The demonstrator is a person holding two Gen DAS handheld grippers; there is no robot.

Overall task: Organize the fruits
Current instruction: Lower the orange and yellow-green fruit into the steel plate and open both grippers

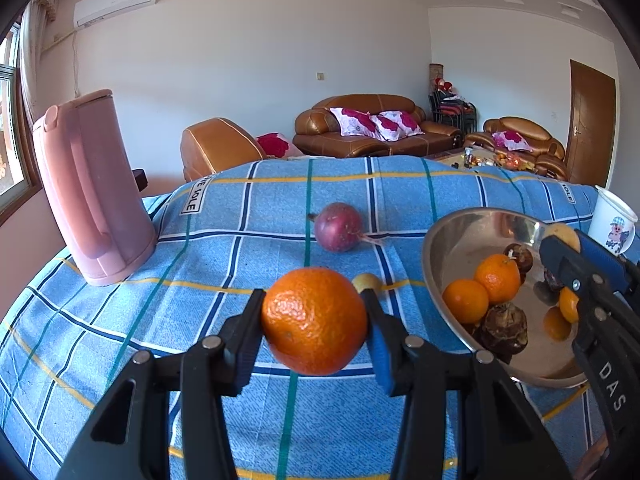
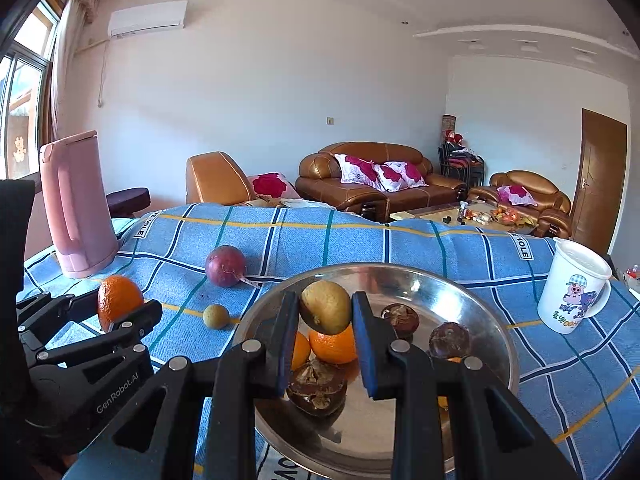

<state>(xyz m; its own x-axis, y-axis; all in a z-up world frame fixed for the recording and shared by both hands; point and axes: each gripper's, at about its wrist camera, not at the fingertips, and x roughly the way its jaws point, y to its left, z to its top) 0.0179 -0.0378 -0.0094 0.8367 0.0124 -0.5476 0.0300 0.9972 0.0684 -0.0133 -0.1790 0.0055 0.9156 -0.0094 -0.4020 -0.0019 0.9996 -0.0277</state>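
My left gripper is shut on a large orange, held above the blue checked cloth; the same orange shows at the left of the right wrist view. My right gripper is shut on a small yellow-brown fruit, held over the steel bowl. The bowl holds small oranges and dark brown wrinkled fruits. A purple round fruit and a small yellow-green fruit lie on the cloth.
A pink kettle stands at the far left of the table. A white printed mug sits right of the bowl. Brown leather sofas and a cluttered low table are beyond the table's far edge.
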